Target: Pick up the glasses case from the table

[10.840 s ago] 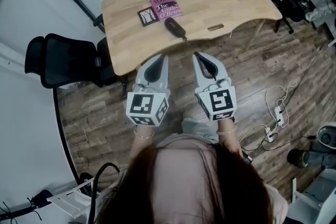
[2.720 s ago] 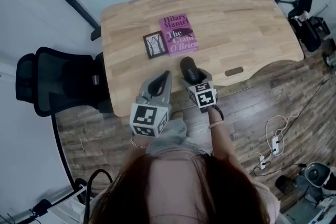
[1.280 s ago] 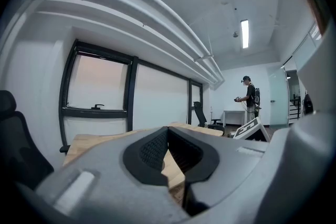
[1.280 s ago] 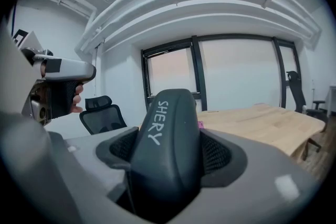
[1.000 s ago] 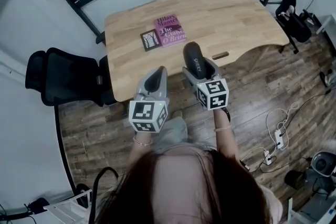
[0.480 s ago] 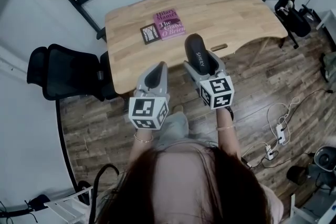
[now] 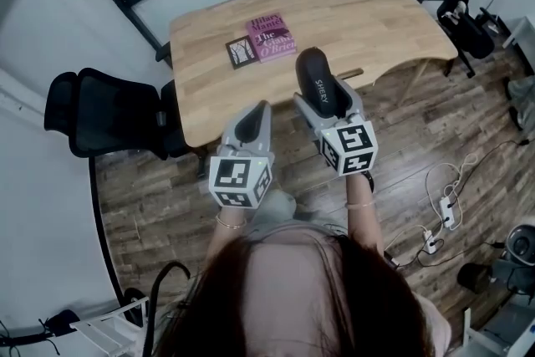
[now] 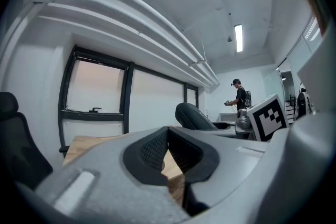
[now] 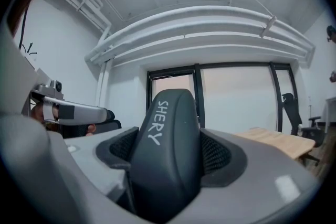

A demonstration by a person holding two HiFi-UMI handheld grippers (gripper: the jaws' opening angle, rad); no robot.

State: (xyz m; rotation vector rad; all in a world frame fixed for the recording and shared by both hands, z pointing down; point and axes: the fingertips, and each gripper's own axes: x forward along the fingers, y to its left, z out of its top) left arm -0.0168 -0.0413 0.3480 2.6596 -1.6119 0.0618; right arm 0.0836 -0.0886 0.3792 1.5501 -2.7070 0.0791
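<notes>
Wooden table [image 7: 376, 12], black chair [image 7: 100, 113], plank floor [image 7: 150, 196].

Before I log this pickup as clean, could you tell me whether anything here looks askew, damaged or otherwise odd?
Nothing stands out. The glasses case sits squarely in the right gripper, off the table, intact; the book and small dark card lie flat side by side on it.

The wooden table [image 7: 376, 12] bears a pink book [image 7: 271, 38] beside a dark card [image 7: 240, 53].
</notes>
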